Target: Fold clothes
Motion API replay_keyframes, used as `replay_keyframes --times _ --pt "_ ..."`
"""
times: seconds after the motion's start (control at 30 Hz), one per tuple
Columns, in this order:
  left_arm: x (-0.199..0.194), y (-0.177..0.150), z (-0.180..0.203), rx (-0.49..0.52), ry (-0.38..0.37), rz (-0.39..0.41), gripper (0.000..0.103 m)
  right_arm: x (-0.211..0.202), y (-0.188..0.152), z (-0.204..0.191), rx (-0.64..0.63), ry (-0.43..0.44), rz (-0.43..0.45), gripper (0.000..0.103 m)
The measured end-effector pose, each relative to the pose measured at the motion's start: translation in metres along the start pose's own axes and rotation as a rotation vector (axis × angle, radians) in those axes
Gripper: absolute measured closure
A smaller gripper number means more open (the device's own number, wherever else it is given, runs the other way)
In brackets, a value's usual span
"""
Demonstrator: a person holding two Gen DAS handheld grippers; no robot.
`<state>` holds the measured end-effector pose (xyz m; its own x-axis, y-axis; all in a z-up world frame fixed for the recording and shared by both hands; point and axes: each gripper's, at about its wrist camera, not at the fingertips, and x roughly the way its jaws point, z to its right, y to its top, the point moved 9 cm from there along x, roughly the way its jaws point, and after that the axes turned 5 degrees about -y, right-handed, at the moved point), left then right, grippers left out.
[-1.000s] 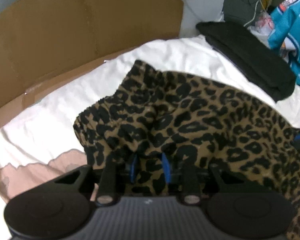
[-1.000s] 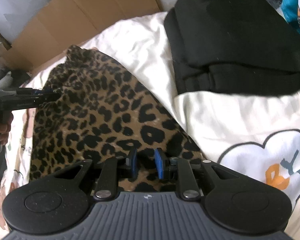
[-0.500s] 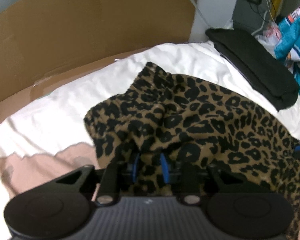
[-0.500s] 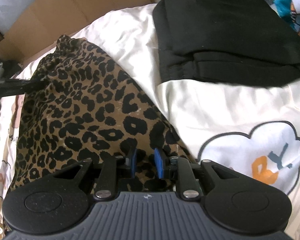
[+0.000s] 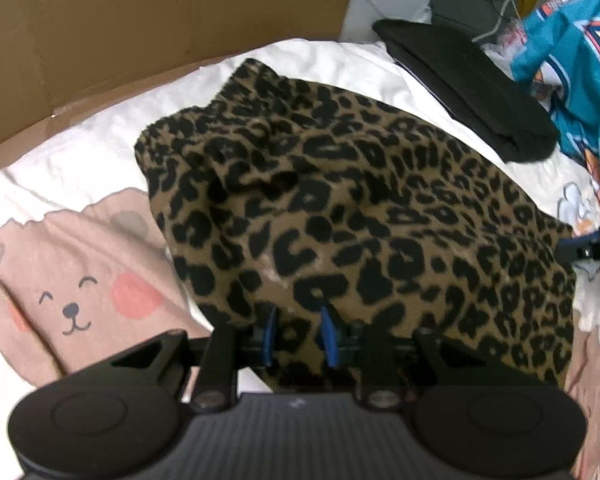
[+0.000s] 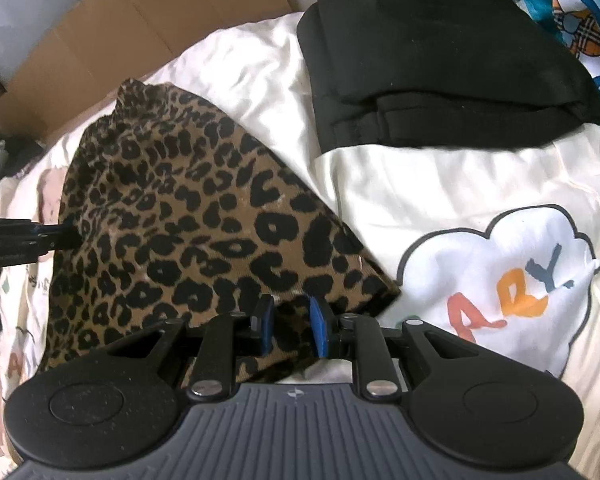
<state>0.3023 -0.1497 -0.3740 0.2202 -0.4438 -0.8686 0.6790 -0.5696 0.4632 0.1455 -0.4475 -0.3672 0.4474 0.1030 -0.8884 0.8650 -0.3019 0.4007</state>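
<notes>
The leopard-print garment (image 5: 340, 208) is spread on the white bedsheet (image 6: 440, 184), its near edge clamped by the left hand-held gripper (image 5: 297, 334) and its other corner by the right hand-held gripper (image 6: 290, 330). A folded black garment (image 6: 440, 56) is seen beyond, with cardboard (image 5: 140, 28) behind.

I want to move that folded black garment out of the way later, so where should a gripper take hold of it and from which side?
Take the black garment at its stacked near edge, where the layers end together, coming in low from the side facing the right gripper. Pinching all layers there should keep the fold intact, though that's a judgement. Both grippers currently hold the leopard-print garment.
</notes>
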Motion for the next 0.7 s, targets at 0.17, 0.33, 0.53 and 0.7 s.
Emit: replay_keyframes --times 0.17,0.33,0.53,0.7 --pt "-0.021 -0.02 0.011 -0.011 -0.028 0.001 0.075 -0.014 -0.003 -0.018 -0.005 0.028 0.018 0.076" --pt "-0.042 -0.037 0.012 -0.079 -0.054 0.01 0.075 -0.029 -0.007 -0.045 -0.013 0.084 0.033 0.069" --pt "-0.056 -0.061 0.014 -0.134 -0.097 0.001 0.075 -0.035 -0.029 -0.083 -0.03 0.152 0.003 0.068" --pt "-0.058 -0.084 0.024 -0.204 -0.179 -0.028 0.075 -0.037 -0.05 -0.113 -0.046 0.21 -0.031 0.067"
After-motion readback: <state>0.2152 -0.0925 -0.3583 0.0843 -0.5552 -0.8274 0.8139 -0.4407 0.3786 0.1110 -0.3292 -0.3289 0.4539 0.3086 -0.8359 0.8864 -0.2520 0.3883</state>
